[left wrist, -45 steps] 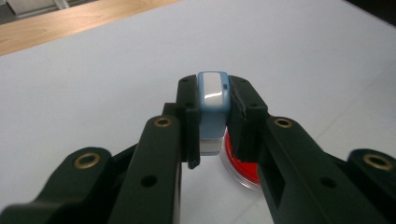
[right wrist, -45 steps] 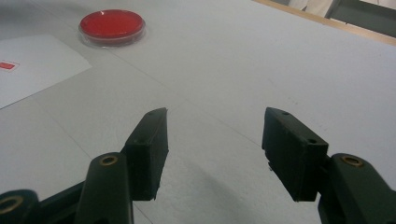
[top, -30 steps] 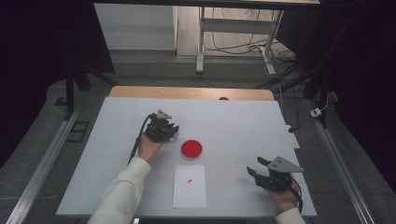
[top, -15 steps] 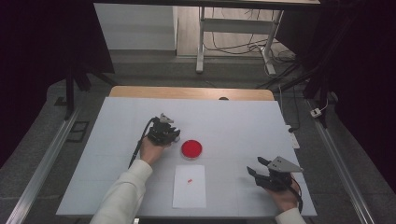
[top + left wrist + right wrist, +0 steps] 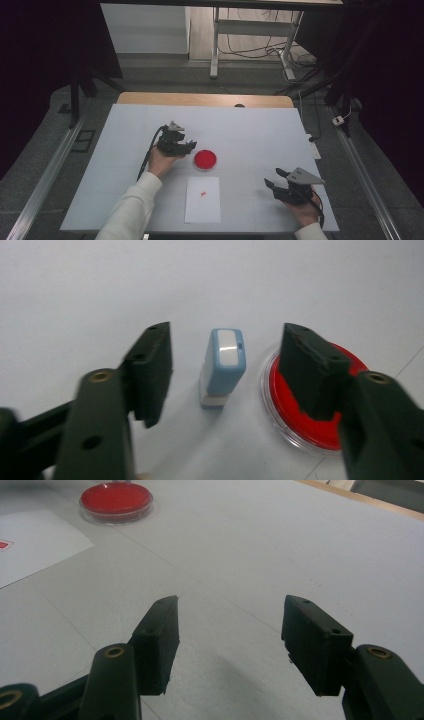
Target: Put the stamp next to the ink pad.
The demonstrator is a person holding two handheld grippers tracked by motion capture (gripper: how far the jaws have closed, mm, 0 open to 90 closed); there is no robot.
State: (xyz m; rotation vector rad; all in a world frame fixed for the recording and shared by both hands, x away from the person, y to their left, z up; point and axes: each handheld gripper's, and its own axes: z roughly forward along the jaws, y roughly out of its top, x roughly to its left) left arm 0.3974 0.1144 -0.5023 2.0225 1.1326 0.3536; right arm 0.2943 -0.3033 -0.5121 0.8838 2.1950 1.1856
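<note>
Hovering over the surface [image 5: 250,135], my left gripper [image 5: 225,370] has its fingers [image 5: 150,365] spread apart around the blue stamp [image 5: 223,367], untouched between them, the red ink pad [image 5: 305,400] just beside one. My right gripper [image 5: 227,640] also gapes, gripping nothing.

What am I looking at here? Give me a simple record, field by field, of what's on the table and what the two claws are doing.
Surface: white table
Stamp: small blue stamp, standing upright, untouched
Ink pad: round red ink pad in a clear dish, beside the stamp
Paper: white sheet bearing one small red mark
Left claw: open, jaws either side of the stamp, not gripping
Right claw: open, holding nothing, off to the table's right side
</note>
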